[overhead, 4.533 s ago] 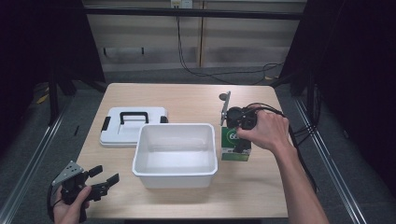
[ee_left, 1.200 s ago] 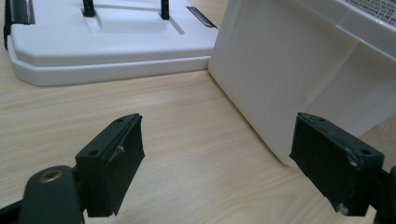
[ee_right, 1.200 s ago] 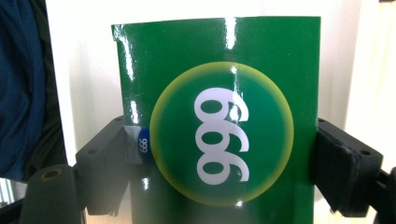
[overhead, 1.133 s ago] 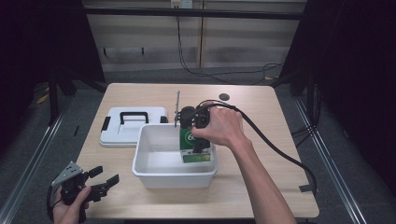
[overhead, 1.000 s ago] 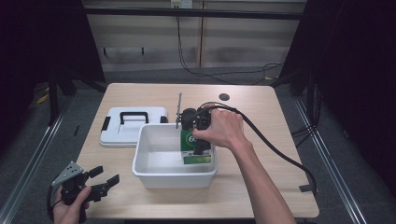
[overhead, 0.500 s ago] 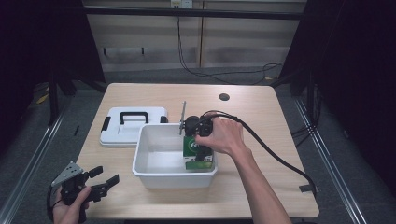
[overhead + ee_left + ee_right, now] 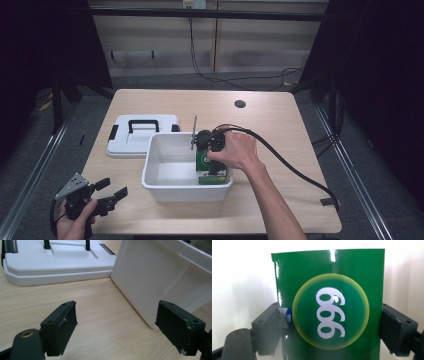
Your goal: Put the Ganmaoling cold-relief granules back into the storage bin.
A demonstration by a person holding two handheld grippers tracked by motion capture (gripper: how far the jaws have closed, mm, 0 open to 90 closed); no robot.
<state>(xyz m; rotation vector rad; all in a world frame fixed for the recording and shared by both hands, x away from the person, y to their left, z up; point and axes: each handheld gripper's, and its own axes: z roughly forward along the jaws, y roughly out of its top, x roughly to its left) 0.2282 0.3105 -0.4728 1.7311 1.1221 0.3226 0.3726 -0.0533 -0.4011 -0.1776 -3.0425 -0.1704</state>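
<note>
Gripping a green box by both sides, the right tool holds it low inside the white bin, at the bin's right end; the person's hand hides most of the box from above, and its bottom edge is cut off up close. Half a second ago it sat slightly higher. The left tool stays wide open and empty at the bench's front-left corner, near the white lid.

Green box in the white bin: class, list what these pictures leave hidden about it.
- Green box base: cut off by the right gripper view's bottom edge.
- Whether it rests on the white bin floor: in the high view, the hand and right gripper cover it.
</note>
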